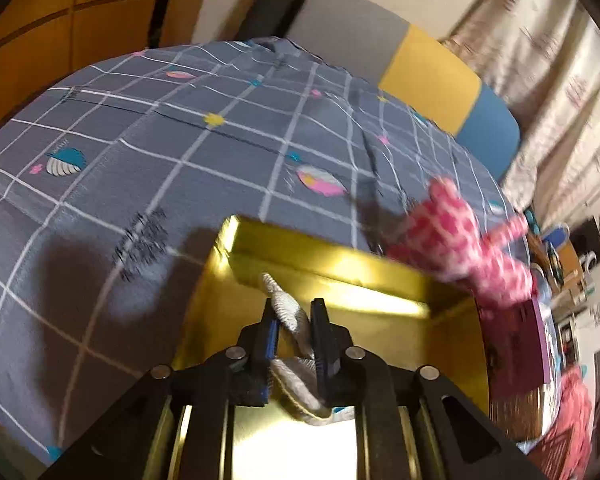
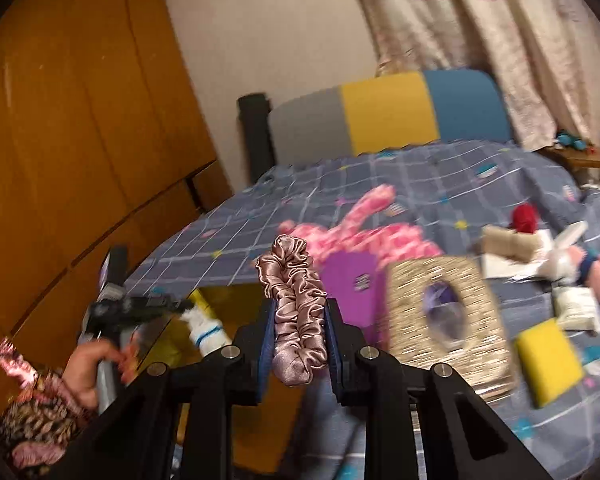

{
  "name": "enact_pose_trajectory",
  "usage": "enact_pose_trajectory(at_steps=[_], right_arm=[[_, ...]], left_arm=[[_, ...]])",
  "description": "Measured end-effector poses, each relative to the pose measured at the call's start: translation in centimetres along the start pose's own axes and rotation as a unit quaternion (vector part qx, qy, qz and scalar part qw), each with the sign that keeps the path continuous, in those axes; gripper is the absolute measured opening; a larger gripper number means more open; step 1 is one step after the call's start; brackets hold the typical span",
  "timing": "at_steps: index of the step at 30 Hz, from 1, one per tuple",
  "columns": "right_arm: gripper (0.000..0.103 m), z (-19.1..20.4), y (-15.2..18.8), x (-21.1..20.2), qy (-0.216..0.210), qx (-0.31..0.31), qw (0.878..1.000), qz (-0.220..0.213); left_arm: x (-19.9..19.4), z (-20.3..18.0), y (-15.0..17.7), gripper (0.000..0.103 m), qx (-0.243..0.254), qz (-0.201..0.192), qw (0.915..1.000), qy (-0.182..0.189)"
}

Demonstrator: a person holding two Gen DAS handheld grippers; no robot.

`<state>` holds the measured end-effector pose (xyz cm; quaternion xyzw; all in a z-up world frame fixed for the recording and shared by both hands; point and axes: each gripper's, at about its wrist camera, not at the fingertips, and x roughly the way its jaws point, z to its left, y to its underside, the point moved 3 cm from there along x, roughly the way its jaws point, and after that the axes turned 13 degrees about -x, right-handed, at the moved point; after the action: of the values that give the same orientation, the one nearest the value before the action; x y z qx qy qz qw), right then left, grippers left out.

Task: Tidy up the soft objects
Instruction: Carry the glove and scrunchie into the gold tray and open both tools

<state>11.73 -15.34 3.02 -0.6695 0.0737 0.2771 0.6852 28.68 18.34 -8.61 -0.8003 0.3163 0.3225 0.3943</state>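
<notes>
Evidently both grippers were carrying soft things toward the same place. The left gripper (image 1: 294,320) pinched a grey-white knitted sock (image 1: 288,312) between nearly closed jaws, the sock hanging down past the pads, and it pointed steeply into the gold box (image 1: 332,264) that sat open on the grey checked bedspread (image 1: 140,128); that tilt probably served to let the sock fall inside the walls rather than onto the bed. The right gripper (image 2: 298,320) squeezed a dusty-pink satin scrunchie (image 2: 296,304) upright between its pads, the loop bunched above and below the jaws, held over the bed and short of the box, likely waiting its turn.

From the right wrist view, a hand (image 2: 96,368) gripped the left tool's handle near the box's corner. Other items lay scattered further along the bedspread: a pink patterned plush toy (image 2: 364,236), a yellow sponge (image 2: 548,360), a glittery gold lid with an oval window (image 2: 444,320), and a purple carton (image 2: 352,280), so most sorting seemed still undone.
</notes>
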Motion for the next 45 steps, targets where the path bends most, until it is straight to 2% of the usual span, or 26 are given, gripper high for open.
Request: enact_pose_trajectory(at_steps=[5, 6, 7, 8, 13, 17, 21, 25, 30, 36, 39, 40, 41, 42, 45], right_arm=[[0.024, 3.4, 1.1, 3.0, -0.038, -0.019, 0.999, 0.03], [0.024, 4.1, 1.4, 3.8, -0.047, -0.021, 0.998, 0.038], [0.024, 4.7, 1.7, 4.3, -0.053, -0.022, 0.997, 0.045], [0.024, 5.2, 1.9, 5.0, -0.061, -0.021, 0.997, 0.052], [0.024, 7.0, 2.6, 8.6, -0.088, -0.025, 0.992, 0.082], [0.024, 8.1, 3.2, 11.4, -0.107, -0.018, 0.988, 0.109], [0.024, 9.0, 3.4, 14.2, -0.12, -0.009, 0.983, 0.135], [0.024, 9.5, 3.3, 17.0, -0.123, 0.005, 0.98, 0.157], [0.024, 10.0, 3.4, 21.1, -0.111, 0.016, 0.976, 0.184], [0.024, 10.7, 3.0, 25.0, -0.094, 0.028, 0.974, 0.203], [0.031, 11.1, 2.5, 26.4, -0.092, 0.036, 0.974, 0.203], [0.039, 11.2, 2.3, 26.9, -0.093, 0.039, 0.974, 0.201], [0.056, 11.3, 2.1, 27.5, -0.095, 0.046, 0.975, 0.197], [0.061, 11.4, 2.0, 27.8, -0.096, 0.053, 0.975, 0.195], [0.063, 11.1, 1.9, 28.3, -0.097, 0.073, 0.973, 0.197]], left_arm=[[-0.2, 0.4, -2.2, 0.016, -0.001, -0.029, 0.9992, -0.027], [-0.4, 0.7, -2.4, 0.02, -0.007, -0.029, 0.9992, -0.027], [-0.5, 1.0, -2.6, 0.032, -0.013, -0.028, 0.9991, -0.027], [-0.8, 1.3, -2.6, 0.037, -0.02, -0.029, 0.999, -0.029], [-3.3, 3.1, -0.8, 0.042, -0.066, -0.038, 0.997, -0.013], [-4.9, 3.6, 2.4, 0.042, -0.064, -0.042, 0.9971, -0.005], [-5.4, 3.5, 5.8, 0.042, -0.045, -0.029, 0.9986, -0.003], [-6.0, 3.7, 7.8, 0.042, -0.051, -0.013, 0.9985, 0.01], [-6.9, 3.9, 9.0, 0.042, -0.053, -0.009, 0.9984, 0.015], [-7.6, 4.7, 8.9, 0.042, -0.07, -0.015, 0.9973, 0.017], [-7.7, 5.0, 8.9, 0.042, -0.076, -0.016, 0.9969, 0.016], [-7.7, 5.0, 9.0, 0.042, -0.078, -0.015, 0.9967, 0.016], [-7.7, 5.0, 9.0, 0.042, -0.079, -0.014, 0.9967, 0.017], [-7.7, 5.0, 9.1, 0.042, -0.079, -0.012, 0.9967, 0.017], [-7.7, 4.9, 9.3, 0.042, -0.078, -0.008, 0.9968, 0.019]])
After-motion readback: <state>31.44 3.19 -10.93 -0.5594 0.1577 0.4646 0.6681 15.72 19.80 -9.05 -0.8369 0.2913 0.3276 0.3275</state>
